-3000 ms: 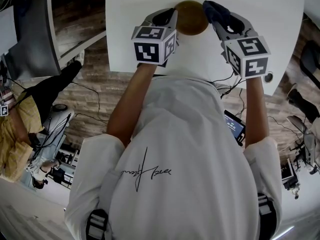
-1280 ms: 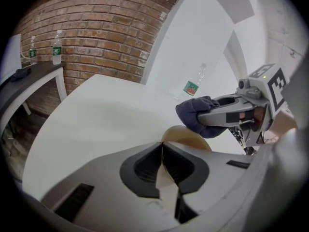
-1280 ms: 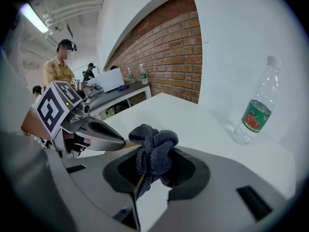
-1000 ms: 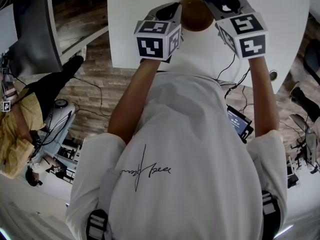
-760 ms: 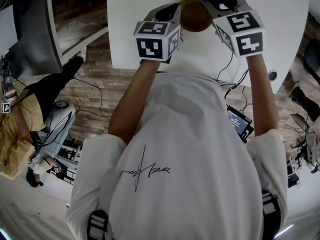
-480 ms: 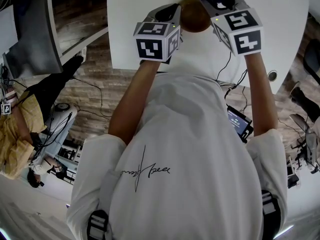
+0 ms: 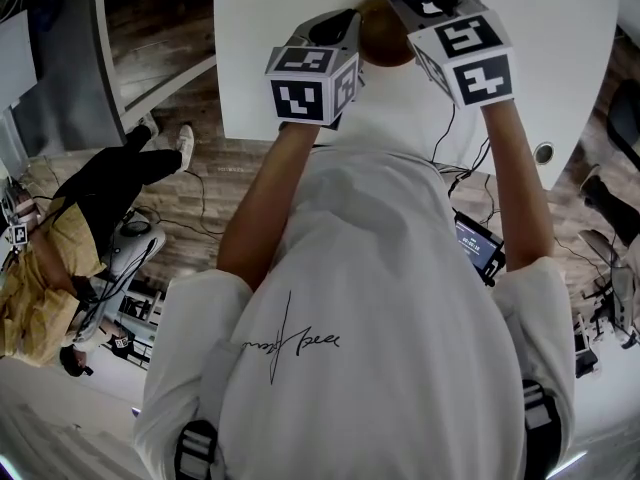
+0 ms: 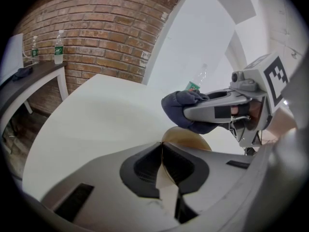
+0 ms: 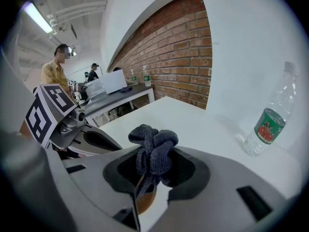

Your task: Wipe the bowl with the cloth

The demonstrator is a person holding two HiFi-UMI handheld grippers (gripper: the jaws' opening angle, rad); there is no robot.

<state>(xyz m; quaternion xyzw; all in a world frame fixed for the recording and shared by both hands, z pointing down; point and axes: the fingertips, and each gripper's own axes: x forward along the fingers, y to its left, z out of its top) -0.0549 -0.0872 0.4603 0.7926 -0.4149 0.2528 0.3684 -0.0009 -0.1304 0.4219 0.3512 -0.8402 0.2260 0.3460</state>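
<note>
My left hand-held gripper clamps only the bowl rim, and my right hand-held gripper clamps the cloth. Hard wiping could lever the bowl free.

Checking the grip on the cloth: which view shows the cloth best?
Right gripper view: the cloth sits close up, bunched and clamped in the right tongs. Left gripper view shows it side-on, above the bowl. Head view catches only a dark bit at the top edge.
</note>
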